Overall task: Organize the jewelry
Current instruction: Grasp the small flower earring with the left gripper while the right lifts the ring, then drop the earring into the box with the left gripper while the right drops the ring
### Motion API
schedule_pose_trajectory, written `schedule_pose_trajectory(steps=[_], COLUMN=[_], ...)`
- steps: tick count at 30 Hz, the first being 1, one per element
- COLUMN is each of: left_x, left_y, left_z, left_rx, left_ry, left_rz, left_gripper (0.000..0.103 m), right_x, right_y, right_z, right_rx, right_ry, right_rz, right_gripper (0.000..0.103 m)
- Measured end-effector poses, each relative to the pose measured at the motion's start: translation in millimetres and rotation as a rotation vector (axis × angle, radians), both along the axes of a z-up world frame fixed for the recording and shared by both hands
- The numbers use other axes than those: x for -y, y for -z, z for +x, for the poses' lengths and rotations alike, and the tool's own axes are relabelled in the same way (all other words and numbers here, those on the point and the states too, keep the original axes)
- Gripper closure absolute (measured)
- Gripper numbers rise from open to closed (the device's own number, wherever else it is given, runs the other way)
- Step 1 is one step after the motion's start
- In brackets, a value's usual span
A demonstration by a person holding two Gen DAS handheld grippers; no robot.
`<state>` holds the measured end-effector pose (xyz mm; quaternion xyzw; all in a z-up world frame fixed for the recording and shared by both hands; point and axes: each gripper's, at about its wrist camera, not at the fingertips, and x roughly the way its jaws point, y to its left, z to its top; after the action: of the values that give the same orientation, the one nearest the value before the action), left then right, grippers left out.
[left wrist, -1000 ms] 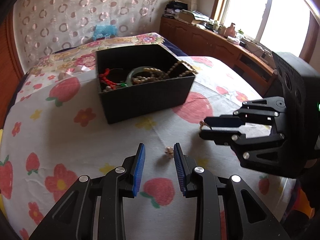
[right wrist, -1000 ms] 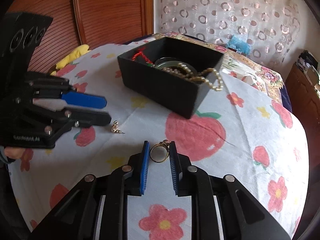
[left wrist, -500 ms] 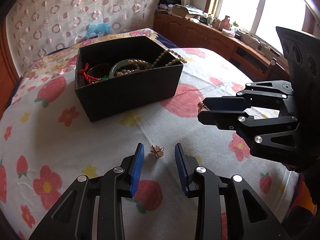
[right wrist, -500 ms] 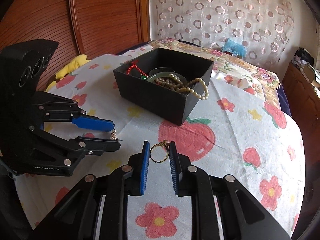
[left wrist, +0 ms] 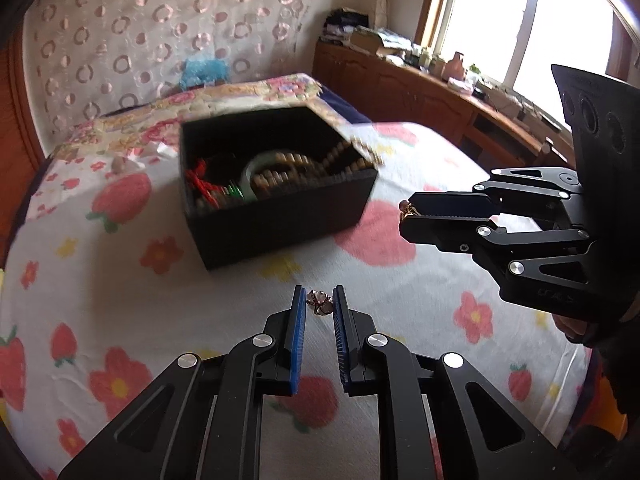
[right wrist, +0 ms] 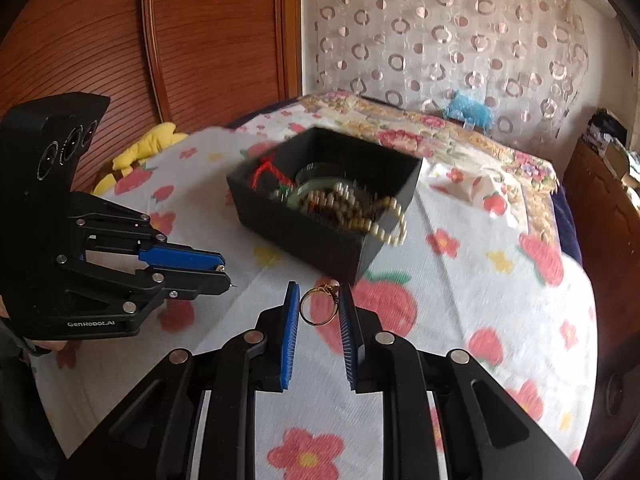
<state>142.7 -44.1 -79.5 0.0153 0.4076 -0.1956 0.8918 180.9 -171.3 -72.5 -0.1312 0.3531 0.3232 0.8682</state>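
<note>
— Where does the box (left wrist: 280,216) sit?
— On the bed (left wrist: 100,280), ahead of both grippers, with the beads (right wrist: 372,216) and a bangle (left wrist: 256,168) inside it; one strand of beads hangs over its rim.
— And the grippers?
— The left gripper (left wrist: 319,304) is in front of the box with the earring (left wrist: 319,303) between its fingers. The right gripper (right wrist: 320,306) is to its right, the ring (right wrist: 318,306) between its fingers.
— What lies behind?
— The curtain (right wrist: 440,40) is behind the bed, a cabinet (left wrist: 420,92) to its right under the window (left wrist: 520,20), and a wooden panel (right wrist: 160,40) to its left.
</note>
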Motion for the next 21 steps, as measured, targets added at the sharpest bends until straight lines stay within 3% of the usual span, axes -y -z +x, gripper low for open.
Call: schedule_pose_trajectory(steps=[6, 12, 16, 21], left_x=[-8.3, -13.9, -16.6, -16.7], left_y=[-26.0, -42.5, -42.7, -41.9], left_z=[15.2, 31.7, 45.8, 55.1], left_rx=[0.068, 0.117, 0.120, 0.122], left_ry=[-0.032, -0.069, -0.099, -0.128], left_rz=[0.000, -0.006, 0.008, 0.026], left_gripper=[0.090, 0.090, 0.090, 0.090], right_x=[-4.7, -13.6, -13.8, -3.9], right_y=[-26.8, -30.0, -32.0, -37.1], right_z=[27.1, 51.3, 59.5, 51.1], right_rx=[0.045, 0.048, 0.062, 0.083], right_ry=[0.013, 0.021, 0.047, 0.090], right_rz=[0.074, 0.108, 0.111, 0.109], right_gripper=[0.081, 0.080, 0.059, 0.058])
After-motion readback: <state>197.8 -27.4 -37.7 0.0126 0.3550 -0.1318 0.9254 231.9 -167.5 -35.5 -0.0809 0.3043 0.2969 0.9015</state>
